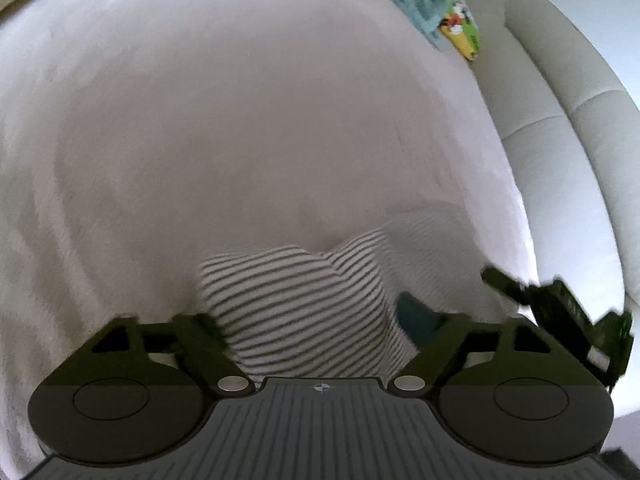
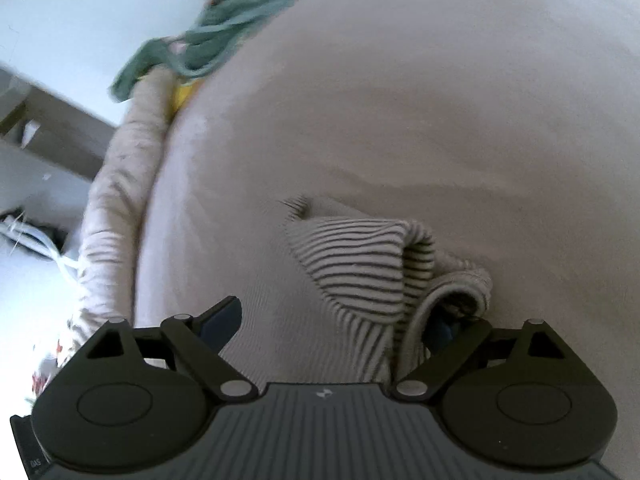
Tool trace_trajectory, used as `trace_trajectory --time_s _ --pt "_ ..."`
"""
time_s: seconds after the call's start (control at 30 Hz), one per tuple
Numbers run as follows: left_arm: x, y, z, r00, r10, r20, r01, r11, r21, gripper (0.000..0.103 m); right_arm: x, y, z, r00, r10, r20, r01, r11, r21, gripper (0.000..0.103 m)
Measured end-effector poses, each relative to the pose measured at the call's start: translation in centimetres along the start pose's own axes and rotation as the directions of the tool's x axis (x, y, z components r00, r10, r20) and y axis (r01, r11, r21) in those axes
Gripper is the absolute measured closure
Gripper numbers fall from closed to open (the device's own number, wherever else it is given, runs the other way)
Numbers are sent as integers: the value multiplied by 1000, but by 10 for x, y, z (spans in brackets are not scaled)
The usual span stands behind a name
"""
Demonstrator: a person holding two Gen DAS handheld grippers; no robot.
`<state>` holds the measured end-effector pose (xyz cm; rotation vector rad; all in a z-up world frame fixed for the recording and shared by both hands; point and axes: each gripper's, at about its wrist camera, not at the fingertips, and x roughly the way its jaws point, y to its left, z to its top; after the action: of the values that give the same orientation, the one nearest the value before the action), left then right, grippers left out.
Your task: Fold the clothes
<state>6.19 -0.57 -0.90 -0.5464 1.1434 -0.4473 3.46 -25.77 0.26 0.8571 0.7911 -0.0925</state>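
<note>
A black-and-white striped garment [image 1: 296, 304] lies bunched on a pale pink bed cover [image 1: 240, 120]. In the left wrist view it fills the space between the wide-apart fingers of my left gripper [image 1: 316, 320]; whether the pads touch it is unclear. My right gripper shows there as a blurred black shape [image 1: 560, 312] at the right. In the right wrist view the striped garment [image 2: 360, 264] lies folded over itself, nearer the right finger of my right gripper [image 2: 332, 320], whose jaws stand wide open. A grey lining edge [image 2: 460, 280] curls beside that finger.
A white padded headboard or sofa [image 1: 568, 140] runs along the right. A green patterned cloth [image 2: 232, 32] and a yellow item [image 1: 460, 32] lie at the far end of the bed. The bed's edge [image 2: 116, 200] and the floor with cables [image 2: 36, 236] are at the left.
</note>
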Motion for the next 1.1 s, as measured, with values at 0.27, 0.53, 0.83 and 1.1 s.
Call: trace_trajectory --time_s 0.27,0.53,0.83,1.1 --pt "-33 11 -24 997 18 -78 -16 1000 24 19 -15 48 18 977 -212 -35 183 907 -380 16" --pt "-90 33 2 999 2 32 -4 998 68 9 -60 26 17 903 -428 31 411 842 -349 10" --pt "-20 -14 8 976 -169 -134 190 967 167 7 31 53 91 998 -7 -55 1 995 -104 6" --pt "-10 -10 3 970 -135 -200 174 965 195 6 90 70 67 960 -108 -258 38 965 -261 3"
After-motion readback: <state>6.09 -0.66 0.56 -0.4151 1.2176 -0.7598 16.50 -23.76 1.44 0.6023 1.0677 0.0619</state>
